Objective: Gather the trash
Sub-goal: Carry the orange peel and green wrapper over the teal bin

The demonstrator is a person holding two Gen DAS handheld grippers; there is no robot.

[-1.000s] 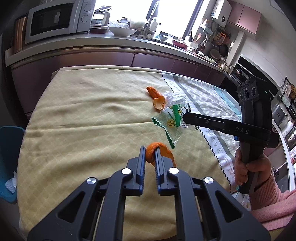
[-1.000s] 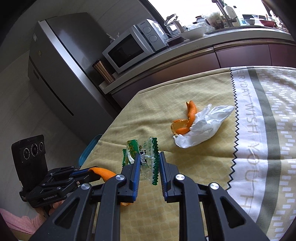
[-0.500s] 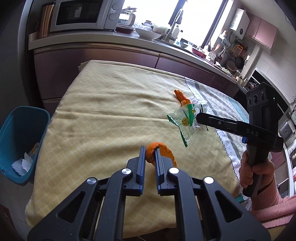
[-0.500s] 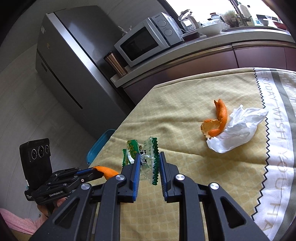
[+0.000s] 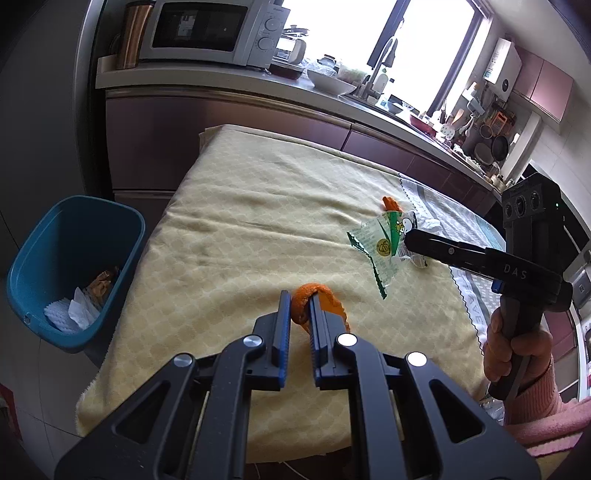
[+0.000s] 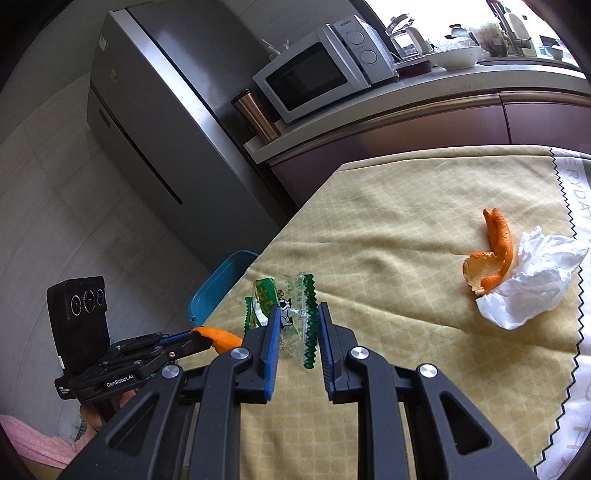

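My left gripper [image 5: 298, 299] is shut on a curl of orange peel [image 5: 325, 300], held over the near left part of the yellow tablecloth [image 5: 236, 229]. The same peel [image 6: 218, 336] shows at that gripper's tip in the right wrist view. My right gripper [image 6: 297, 314] is shut on a green and clear candy wrapper [image 6: 291, 314], which hangs above the cloth [image 6: 388, 206]; from the left wrist it appears as the wrapper [image 5: 380, 245]. A second orange peel [image 6: 491, 254] and a crumpled white tissue [image 6: 535, 280] lie together on the table further right.
A blue bin [image 5: 70, 266] stands on the floor off the table's left edge, with tissues and a wrapper inside; its rim [image 6: 221, 280] peeks past the table. Behind are a counter with a microwave [image 5: 210, 29], a copper tumbler [image 6: 256, 114] and a fridge [image 6: 159, 122].
Both grippers have moved left along the table with their loads, toward the blue bin, which has come fully into the left wrist view. The peel and tissue on the table stayed put.
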